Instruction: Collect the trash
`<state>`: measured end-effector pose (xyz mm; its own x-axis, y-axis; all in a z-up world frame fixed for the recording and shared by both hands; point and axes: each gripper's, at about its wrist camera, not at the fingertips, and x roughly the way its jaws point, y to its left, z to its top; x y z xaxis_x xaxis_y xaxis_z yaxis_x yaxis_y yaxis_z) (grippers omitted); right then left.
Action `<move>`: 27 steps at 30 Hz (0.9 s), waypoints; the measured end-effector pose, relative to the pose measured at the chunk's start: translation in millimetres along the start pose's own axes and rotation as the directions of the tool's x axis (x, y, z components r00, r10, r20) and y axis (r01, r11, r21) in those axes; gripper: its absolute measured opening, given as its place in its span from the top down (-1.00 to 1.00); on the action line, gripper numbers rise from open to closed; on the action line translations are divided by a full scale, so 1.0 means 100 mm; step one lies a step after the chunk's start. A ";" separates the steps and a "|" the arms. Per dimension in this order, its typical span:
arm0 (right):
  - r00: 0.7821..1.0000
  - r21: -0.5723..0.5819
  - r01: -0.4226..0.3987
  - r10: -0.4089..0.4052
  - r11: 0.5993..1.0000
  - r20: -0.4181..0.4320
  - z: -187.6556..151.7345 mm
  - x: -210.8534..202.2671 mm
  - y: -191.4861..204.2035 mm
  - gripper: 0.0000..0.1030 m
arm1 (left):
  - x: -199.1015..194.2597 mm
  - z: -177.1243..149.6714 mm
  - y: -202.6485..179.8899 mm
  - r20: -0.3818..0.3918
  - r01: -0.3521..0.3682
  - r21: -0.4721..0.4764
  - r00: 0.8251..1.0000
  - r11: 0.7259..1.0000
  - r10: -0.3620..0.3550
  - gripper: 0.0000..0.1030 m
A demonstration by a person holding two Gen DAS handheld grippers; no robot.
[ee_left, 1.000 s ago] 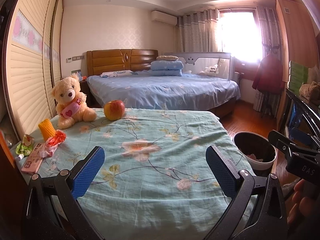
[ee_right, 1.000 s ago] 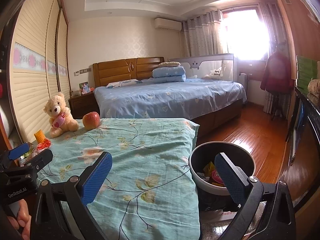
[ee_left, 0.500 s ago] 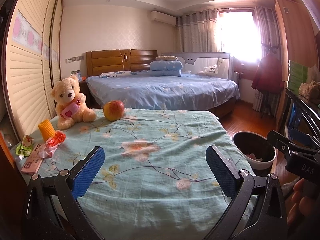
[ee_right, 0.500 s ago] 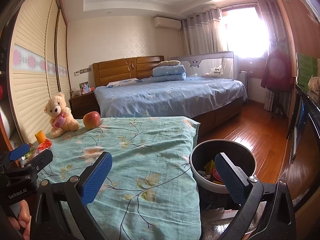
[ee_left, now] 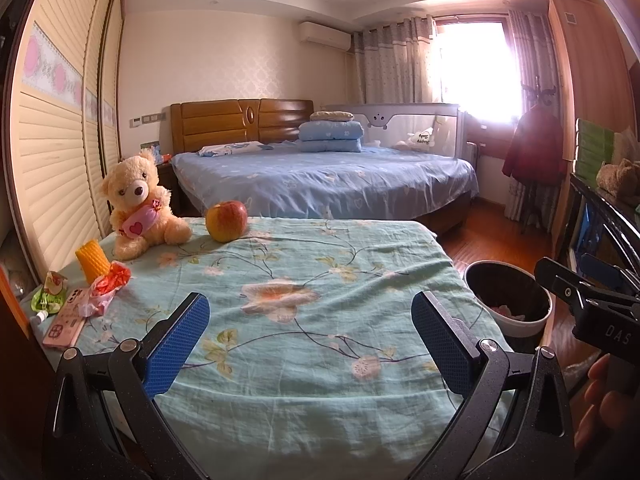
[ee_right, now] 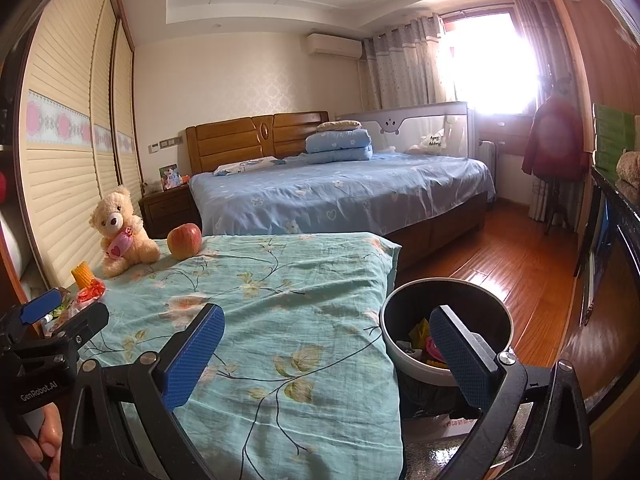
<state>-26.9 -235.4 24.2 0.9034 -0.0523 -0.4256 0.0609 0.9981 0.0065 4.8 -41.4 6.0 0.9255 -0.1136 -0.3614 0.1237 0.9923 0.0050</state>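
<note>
A table under a teal floral cloth [ee_left: 320, 320] carries trash at its left edge: a crumpled red and white wrapper [ee_left: 106, 288], a green snack pouch [ee_left: 50, 296] and a pink flat packet [ee_left: 64, 326]. A round bin [ee_left: 510, 296] stands on the floor at the table's right; it holds wrappers in the right wrist view [ee_right: 446, 332]. My left gripper [ee_left: 308, 340] is open and empty over the table's near side. My right gripper [ee_right: 324, 356] is open and empty, straddling the table's right edge and the bin.
A teddy bear [ee_left: 138, 204], an apple [ee_left: 226, 220] and a yellow corn-shaped item [ee_left: 92, 266] sit at the table's far left. A blue bed [ee_left: 320, 184] lies behind. A dark cabinet [ee_right: 612, 280] lines the right; wooden floor [ee_right: 500, 264] lies between.
Both grippers have barely moved; the views shift very slightly. Nothing was picked up or let go.
</note>
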 end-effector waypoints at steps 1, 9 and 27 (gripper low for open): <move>1.000 0.001 0.000 0.000 1.000 0.000 0.00 0.00 0.00 -1.00 | 0.00 0.00 0.00 0.000 0.000 0.000 1.000 1.000 0.000 -1.00; 1.000 0.001 -0.001 0.001 1.000 0.000 0.00 -0.01 0.01 -1.00 | 0.00 0.00 0.00 0.000 0.001 0.002 1.000 1.000 -0.001 -1.00; 1.000 0.005 -0.002 0.003 1.000 -0.002 0.00 -0.01 0.00 -1.00 | 0.04 0.01 -0.01 -0.006 0.007 0.015 1.000 1.000 -0.007 -1.00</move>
<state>-27.4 -235.5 24.7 0.9027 -0.0498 -0.4273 0.0608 0.9981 0.0123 8.4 -43.1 6.0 0.9223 -0.1201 -0.3674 0.1356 0.9906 0.0165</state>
